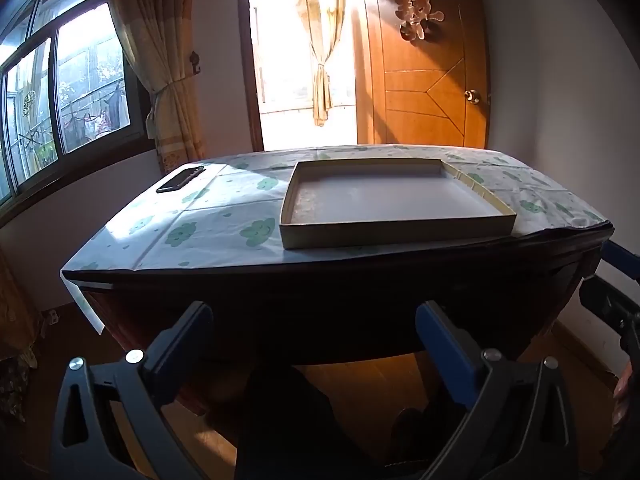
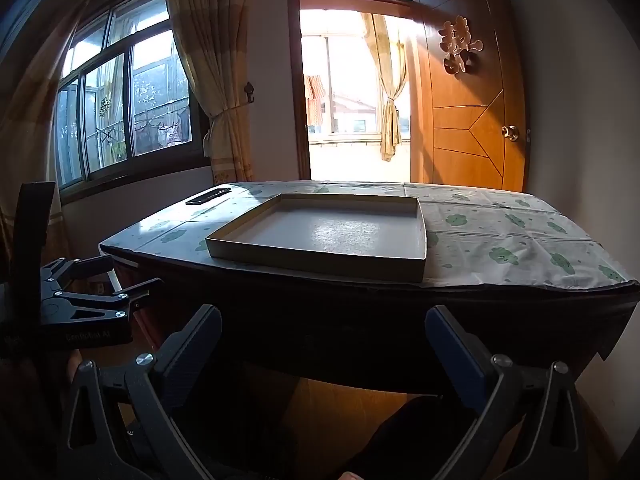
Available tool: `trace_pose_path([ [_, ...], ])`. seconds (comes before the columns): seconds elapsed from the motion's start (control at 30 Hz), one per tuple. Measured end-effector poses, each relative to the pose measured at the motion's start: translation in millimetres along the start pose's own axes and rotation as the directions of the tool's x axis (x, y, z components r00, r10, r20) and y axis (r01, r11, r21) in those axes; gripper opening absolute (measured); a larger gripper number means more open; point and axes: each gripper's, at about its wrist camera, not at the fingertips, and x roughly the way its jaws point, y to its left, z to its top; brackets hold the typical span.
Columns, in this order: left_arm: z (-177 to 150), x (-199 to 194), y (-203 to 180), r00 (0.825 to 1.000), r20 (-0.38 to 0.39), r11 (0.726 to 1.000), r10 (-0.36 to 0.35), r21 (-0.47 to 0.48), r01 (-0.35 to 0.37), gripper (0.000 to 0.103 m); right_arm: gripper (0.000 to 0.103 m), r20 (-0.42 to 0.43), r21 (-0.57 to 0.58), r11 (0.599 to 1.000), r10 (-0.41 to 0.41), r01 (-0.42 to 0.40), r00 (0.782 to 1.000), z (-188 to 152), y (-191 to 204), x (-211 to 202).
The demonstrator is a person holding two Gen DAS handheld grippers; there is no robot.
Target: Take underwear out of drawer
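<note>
On the table (image 1: 224, 240), both grippers' fingers (image 1: 444, 344) gape before a shallow tray (image 1: 396, 232).

A white tablecloth (image 1: 224, 216) printed with green cloud-shaped figures covers the dark brown table (image 1: 320, 300). On it, toward 12 o'clock, sits a shallow box (image 1: 396, 232) with cream-beige walls and a pale grey-white floor. At 10 o'clock lies a black phone (image 1: 180, 179). The door (image 1: 432, 80) at 1 o'clock is orange-brown wood with a gold knob (image 1: 473, 96) and a pale gold character ornament (image 1: 418, 14). Curtains (image 1: 160, 40) at 11 o'clock are checked yellow-beige. The left gripper (image 1: 314, 328) and right gripper (image 2: 322, 332) are black with blue pads.
</note>
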Motion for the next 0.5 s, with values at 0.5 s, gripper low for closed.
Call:
trace_pose_path([
  [0.5, -0.2, -0.1, -0.9, 1.000, 0.001, 1.000, 0.000, 0.002, 0.000, 0.103, 0.103, -0.004, 0.005, 1.000, 0.001, -0.001, 1.000, 0.2, -0.8, 1.0],
])
